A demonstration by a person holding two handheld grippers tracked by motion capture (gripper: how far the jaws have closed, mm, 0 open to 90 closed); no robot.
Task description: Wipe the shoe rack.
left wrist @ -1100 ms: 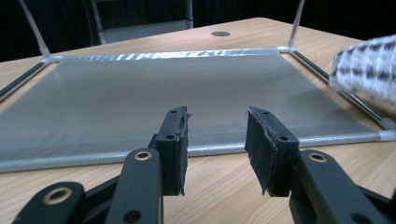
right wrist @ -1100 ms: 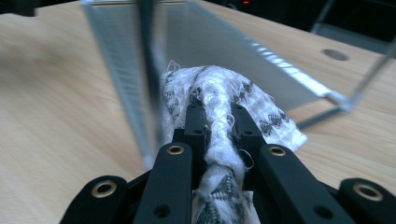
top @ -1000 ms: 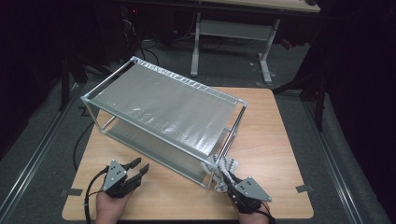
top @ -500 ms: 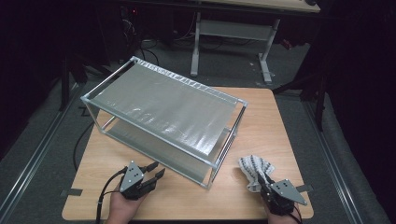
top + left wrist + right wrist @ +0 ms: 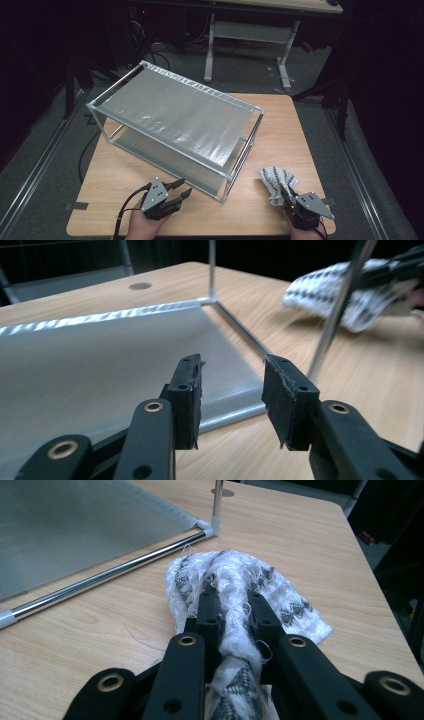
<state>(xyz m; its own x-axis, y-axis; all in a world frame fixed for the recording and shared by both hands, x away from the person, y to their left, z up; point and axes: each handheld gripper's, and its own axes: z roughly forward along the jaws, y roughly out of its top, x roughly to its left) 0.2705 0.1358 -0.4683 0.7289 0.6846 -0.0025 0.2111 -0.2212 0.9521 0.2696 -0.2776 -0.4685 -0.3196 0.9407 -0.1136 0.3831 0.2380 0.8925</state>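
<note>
Right tongs (image 5: 230, 605) are clamped on a white cloth (image 5: 240, 587) with a grey-black woven pattern, its middle bunched into a thick twist between the two black jaws. The rest of the cloth spreads in a rumpled fan with frayed threads at the edges and lies on the wooden surface (image 5: 285, 130), near its front right corner in the high view, just beside the corner post of a metal rack (image 5: 175, 125). Left tongs (image 5: 232, 390) stand apart with nothing between them; their jaws have just been opening. They point at the rack's lower silver shelf (image 5: 100, 355) near the front left. The rack, with two shelves, sits across the middle of the surface between the two tongs, and one of its thin posts (image 5: 340, 305) crosses in front of the cloth in the left gripper view.
</note>
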